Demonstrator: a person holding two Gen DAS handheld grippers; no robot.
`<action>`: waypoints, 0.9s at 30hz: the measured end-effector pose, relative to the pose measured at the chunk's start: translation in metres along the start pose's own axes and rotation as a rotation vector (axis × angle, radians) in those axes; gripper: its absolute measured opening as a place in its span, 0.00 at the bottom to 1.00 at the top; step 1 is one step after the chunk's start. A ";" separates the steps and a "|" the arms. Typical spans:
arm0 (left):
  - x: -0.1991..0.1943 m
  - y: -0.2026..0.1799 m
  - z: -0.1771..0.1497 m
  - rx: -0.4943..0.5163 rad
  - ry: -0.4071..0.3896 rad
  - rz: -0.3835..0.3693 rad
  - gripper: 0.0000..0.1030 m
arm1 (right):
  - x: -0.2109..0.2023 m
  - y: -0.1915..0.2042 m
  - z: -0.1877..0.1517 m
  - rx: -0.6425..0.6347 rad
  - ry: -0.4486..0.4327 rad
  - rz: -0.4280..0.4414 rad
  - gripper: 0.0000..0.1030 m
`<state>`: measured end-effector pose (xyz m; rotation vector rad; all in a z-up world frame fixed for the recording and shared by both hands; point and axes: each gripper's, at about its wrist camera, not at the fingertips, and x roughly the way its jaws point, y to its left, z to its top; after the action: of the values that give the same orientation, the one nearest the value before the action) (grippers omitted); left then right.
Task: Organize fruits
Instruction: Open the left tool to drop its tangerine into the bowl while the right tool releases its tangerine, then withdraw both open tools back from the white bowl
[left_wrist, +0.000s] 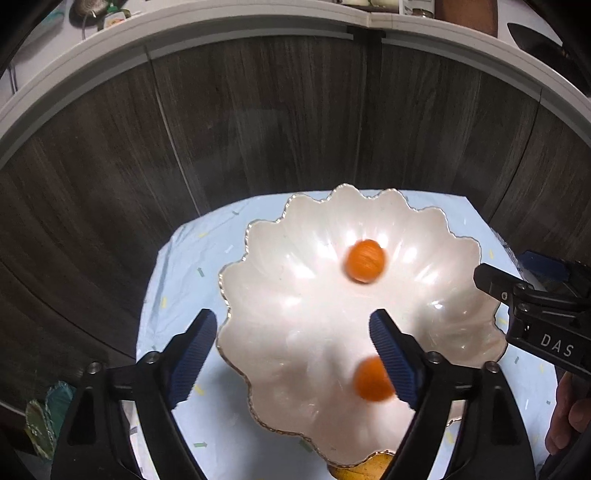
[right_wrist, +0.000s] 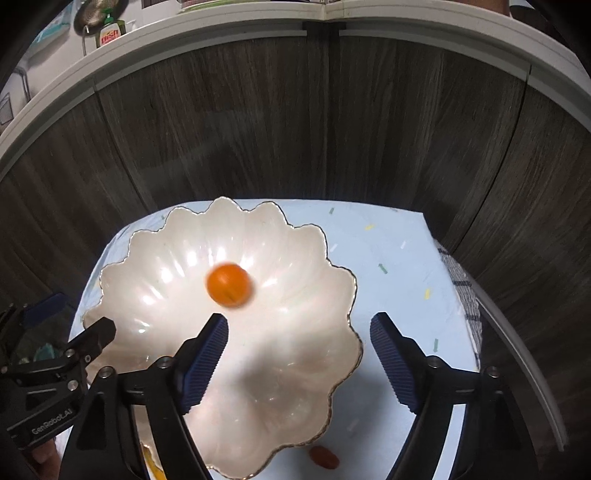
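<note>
Nearest my left camera, the left gripper (left_wrist: 293, 330) stands wide open and empty above the near half of the scalloped white bowl (left_wrist: 258, 266), my landmark throughout. Just beside its right finger (left_wrist: 391, 354), inside the bowl's near side, sits a blurred orange fruit (left_wrist: 371, 380); blur suggests it may be rolling, though I cannot tell. Beneath the bowl's near rim, a yellow fruit (left_wrist: 354, 470) peeks out, mostly hidden. My right gripper (right_wrist: 299, 334) is likewise open and holding nothing, hovering over the bowl's right edge. Outside the bowl, just off its near right rim on the pale blue cloth (right_wrist: 399, 258), lies a small red-orange fruit (right_wrist: 324, 457), low between the right gripper's fingers and nearer that hand than the left. I judge it the likeliest next pickup, needing a pull back and downward. Farther in, near the bowl's centre, rests a second orange fruit (right_wrist: 229, 284). Beyond stands a dark wood panel wall (right_wrist: 295, 122).
</note>
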<state>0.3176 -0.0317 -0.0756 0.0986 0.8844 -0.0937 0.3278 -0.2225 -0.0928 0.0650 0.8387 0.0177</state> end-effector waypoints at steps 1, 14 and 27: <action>-0.002 0.001 0.001 -0.004 -0.003 0.002 0.86 | -0.002 0.000 0.000 0.002 -0.004 -0.001 0.78; -0.033 0.005 0.004 -0.004 -0.039 0.017 0.87 | -0.033 0.002 -0.003 0.007 -0.056 -0.006 0.79; -0.062 -0.003 -0.005 0.030 -0.077 0.016 0.87 | -0.058 -0.004 -0.015 0.021 -0.083 -0.008 0.79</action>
<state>0.2744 -0.0316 -0.0303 0.1294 0.8051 -0.0948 0.2773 -0.2279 -0.0599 0.0820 0.7560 -0.0009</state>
